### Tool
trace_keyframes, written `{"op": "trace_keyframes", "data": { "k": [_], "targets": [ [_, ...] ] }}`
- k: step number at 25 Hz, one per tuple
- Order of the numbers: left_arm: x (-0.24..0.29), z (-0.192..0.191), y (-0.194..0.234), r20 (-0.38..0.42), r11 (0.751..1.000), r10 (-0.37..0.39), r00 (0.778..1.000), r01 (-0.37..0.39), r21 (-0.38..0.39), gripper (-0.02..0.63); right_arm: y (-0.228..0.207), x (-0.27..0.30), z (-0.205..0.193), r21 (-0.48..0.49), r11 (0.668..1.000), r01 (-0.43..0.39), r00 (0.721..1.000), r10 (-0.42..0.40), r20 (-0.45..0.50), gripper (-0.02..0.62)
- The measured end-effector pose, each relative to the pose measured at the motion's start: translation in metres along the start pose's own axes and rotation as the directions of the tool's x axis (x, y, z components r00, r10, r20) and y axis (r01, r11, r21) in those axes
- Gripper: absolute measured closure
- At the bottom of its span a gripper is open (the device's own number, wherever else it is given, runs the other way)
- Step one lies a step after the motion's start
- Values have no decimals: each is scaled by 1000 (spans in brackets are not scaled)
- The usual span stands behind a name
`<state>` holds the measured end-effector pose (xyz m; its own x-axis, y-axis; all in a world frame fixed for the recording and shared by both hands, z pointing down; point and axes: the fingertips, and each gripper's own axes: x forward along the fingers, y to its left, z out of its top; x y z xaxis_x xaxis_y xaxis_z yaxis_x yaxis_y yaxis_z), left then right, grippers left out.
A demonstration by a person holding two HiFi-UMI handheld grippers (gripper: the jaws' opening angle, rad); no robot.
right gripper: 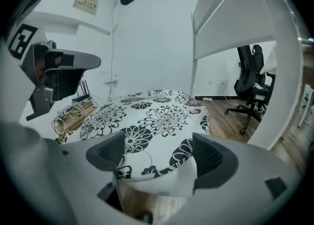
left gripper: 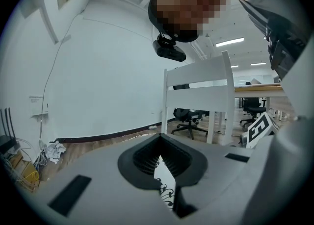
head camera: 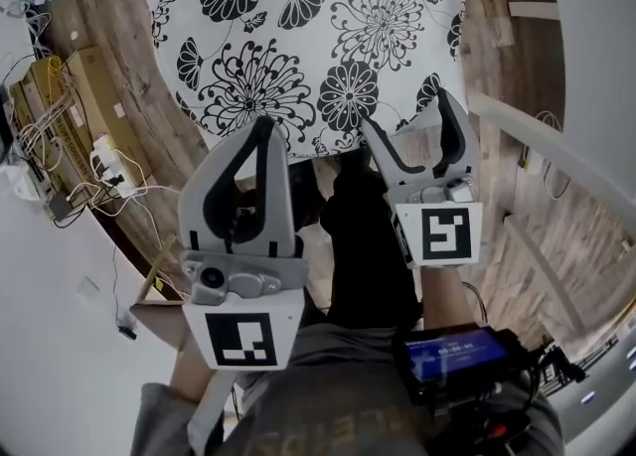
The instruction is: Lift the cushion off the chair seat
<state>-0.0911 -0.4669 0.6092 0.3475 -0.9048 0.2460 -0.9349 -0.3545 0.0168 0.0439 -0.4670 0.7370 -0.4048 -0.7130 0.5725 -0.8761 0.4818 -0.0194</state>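
right gripper (head camera: 405, 111) wide open around floral cushion (head camera: 308, 37) edge, left gripper (head camera: 263, 126) closed; wooden floor (head camera: 527, 255), white wall (left gripper: 98, 72)

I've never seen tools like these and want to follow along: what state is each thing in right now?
cushion: lying flat, not lifted.
left gripper: shut, holding nothing.
right gripper: open, with the cushion's near edge between its jaws, not gripped.
screen: lit.
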Motion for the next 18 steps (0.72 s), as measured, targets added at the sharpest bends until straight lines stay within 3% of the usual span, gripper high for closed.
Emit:
{"op": "trace_keyframes", "data": {
  "k": [3,14,16,18],
  "targets": [
    [6,-4,3,1,1000,8,1000,-8,-1,600,2,10,-2,-27,999,-22,1000,21,-19,138],
    [13,-14,14,-18,998,48,999,-49,-35,600,4,38,-26,-56,997,-60,983,49,-178,126],
    [13,-13,11,-23,998,46,999,-47,-37,600,6,36,-25,-64,996,-68,982,56,-179,146],
    [12,-10,10,-27,998,44,999,-45,-38,600,12,34,-21,-87,993,-81,982,65,-179,237]
  ]
}}
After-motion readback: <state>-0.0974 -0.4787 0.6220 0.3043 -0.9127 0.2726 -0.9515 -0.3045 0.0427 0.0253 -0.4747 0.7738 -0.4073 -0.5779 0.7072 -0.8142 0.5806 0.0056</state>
